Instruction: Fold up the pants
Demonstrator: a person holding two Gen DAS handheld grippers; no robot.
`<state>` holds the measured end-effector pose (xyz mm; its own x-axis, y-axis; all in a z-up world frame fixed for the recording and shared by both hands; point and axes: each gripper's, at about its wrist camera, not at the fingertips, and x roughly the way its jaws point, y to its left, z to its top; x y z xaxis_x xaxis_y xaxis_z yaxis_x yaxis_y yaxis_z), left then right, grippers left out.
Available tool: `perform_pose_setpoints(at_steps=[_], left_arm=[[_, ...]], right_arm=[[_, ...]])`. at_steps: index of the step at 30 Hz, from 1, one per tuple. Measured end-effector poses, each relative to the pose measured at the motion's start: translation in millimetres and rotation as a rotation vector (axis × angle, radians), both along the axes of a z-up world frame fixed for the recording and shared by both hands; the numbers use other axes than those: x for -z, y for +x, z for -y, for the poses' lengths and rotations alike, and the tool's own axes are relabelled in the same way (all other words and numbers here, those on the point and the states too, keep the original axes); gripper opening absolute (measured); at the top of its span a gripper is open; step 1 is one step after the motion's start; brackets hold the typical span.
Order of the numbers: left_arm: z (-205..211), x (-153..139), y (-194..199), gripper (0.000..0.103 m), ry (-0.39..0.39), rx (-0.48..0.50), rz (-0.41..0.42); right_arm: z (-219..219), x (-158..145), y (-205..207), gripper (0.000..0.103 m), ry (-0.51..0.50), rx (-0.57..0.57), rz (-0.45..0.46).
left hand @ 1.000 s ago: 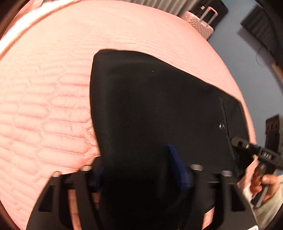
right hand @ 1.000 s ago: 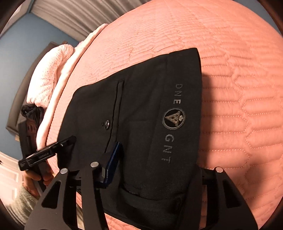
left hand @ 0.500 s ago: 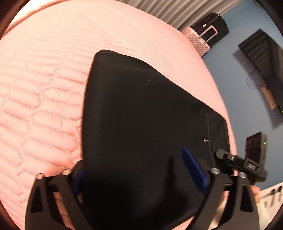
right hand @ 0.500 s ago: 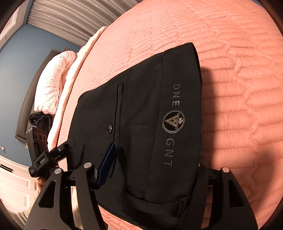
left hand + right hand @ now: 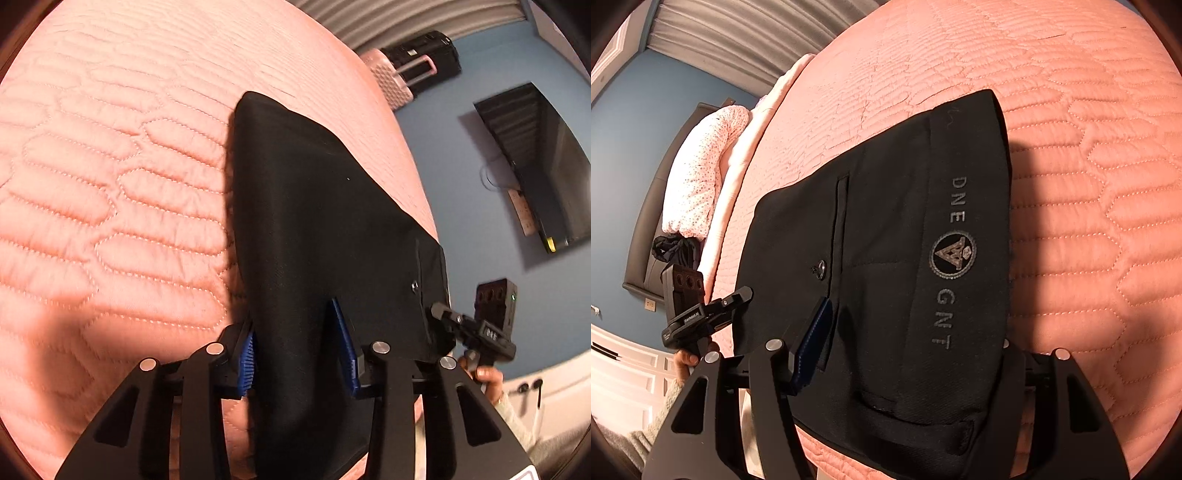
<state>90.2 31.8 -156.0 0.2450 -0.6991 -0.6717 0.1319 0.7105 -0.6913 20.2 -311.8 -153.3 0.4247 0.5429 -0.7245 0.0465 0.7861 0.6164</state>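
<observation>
Pants (image 5: 886, 258), black and already folded into a compact bundle, are lying on the pink quilted bed (image 5: 110, 184) close to its near edge, and both tools are sitting at that same near end of the bundle. The long axis of the fold is running away from each camera toward the middle of the bed, tapering to a far corner in the left wrist view, while the waistband with its grey lettering is lying along the right side in the right wrist view. The left tool (image 5: 299, 350) is straddling the cloth, its two blue pads (image 5: 246, 360) spread apart on either side of a raised ridge of fabric rather than pinching it, so it is looking released. The right tool (image 5: 905, 354) is also standing wide: one blue pad (image 5: 814, 347) is resting on top near the buttoned pocket, the other finger is hidden under or beyond the waistband edge, and nothing is being squeezed. Each tool is showing in the other's view just beside the near corner of the bundle, so neither is nearer. Both are pointing forward and downward across the cloth, tilted toward the bed. Judging by the tidy shape, the folding is looking nearly finished, and any coming move is depending on both tools pulling clear along that long axis without dragging the top layer.
</observation>
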Motion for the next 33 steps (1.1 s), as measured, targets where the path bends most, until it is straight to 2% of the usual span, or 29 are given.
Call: perform_pose_setpoints(at_steps=[3,6,7,8,9,11,12,13,19,22,27,30,31,32,33], left_arm=[[-2.7,8.5,2.5,0.037,-0.029,0.033,0.012],[-6.8,14.9,6.5,0.036,-0.102,0.021,0.021],[-4.8,14.8,7.9,0.03,-0.126,0.02,0.023],[-1.8,13.0,8.8,0.029,-0.128,0.026,0.031],[2.4,11.0,8.9,0.02,-0.121,0.037,0.043],[10.0,2.2,6.1,0.016,-0.112,0.04,0.067],[13.9,-4.4,4.0,0.015,-0.097,0.044,0.09],[18.8,-11.8,1.1,0.015,-0.076,0.05,0.118],[36.5,-61.5,6.3,0.013,0.019,0.067,0.273],[40.7,-81.2,29.5,0.011,0.044,0.057,0.328],[40.9,-110.5,95.5,0.011,0.12,0.041,0.427],[39.0,-108.2,147.8,0.012,0.173,0.013,0.425],[38.3,-98.2,172.0,0.013,0.193,-0.009,0.4],[38.8,-89.2,188.8,0.014,0.215,-0.032,0.378],[38.5,-77.5,204.7,0.019,0.241,-0.053,0.354]], right_arm=[[2.8,2.1,-1.1,0.062,0.02,0.003,0.002],[3.8,2.1,-2.0,0.064,0.039,0.007,0.015],[3.5,1.6,-3.0,0.065,0.036,0.006,0.024],[4.1,1.6,-3.8,0.064,0.024,0.001,0.032],[2.2,0.2,-4.7,0.061,-0.006,-0.003,0.038],[0.4,-1.6,-6.1,0.044,-0.059,0.003,0.032],[2.8,-3.0,-7.2,0.033,-0.046,0.013,0.032],[5.0,-7.1,-8.6,0.027,-0.035,0.024,0.037],[-18.9,-47.6,1.8,0.02,-0.175,0.001,0.118],[-28.0,-70.6,29.0,0.02,-0.212,-0.017,0.195],[-32.8,-93.8,114.1,0.02,-0.258,-0.027,0.286],[-29.7,-85.4,171.9,0.021,-0.259,0.002,0.288],[-30.7,-80.1,186.3,0.023,-0.258,0.003,0.279],[-28.1,-65.6,209.1,0.025,-0.25,0.013,0.236],[-24.2,-50.9,226.3,0.033,-0.257,0.03,0.19]])
